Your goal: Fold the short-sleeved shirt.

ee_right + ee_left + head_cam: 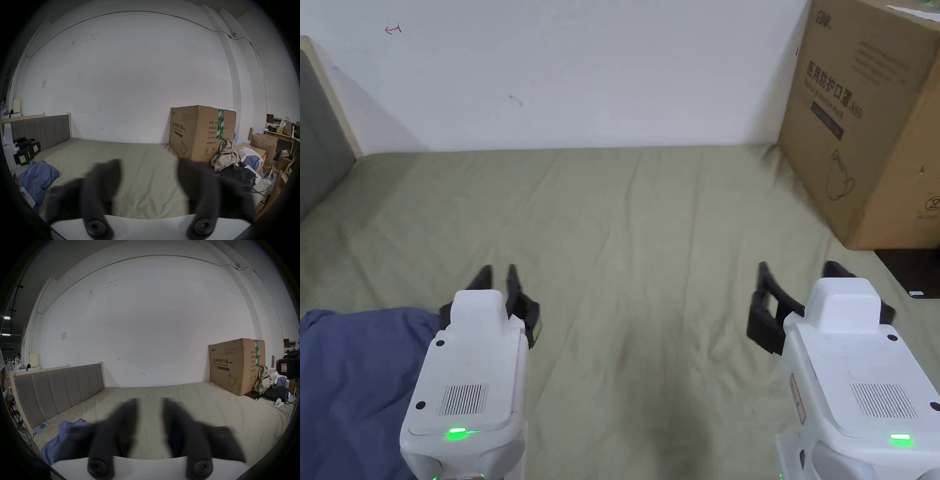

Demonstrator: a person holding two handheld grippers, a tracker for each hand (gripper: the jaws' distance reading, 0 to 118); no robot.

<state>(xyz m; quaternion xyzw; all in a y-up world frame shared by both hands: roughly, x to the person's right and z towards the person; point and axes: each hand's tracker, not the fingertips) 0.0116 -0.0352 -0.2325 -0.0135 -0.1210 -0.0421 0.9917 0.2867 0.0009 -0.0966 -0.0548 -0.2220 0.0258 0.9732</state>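
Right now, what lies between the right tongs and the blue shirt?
In the head view, bare green bedsheet and the left tongs lie between the right tongs and the crumpled blue shirt; the left tongs hover beside the shirt.

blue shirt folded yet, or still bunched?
Bunched, not folded. The blue shirt lies in a rumpled heap at the bed's left edge, no flat panels or straight fold lines; neither gripper holds it.
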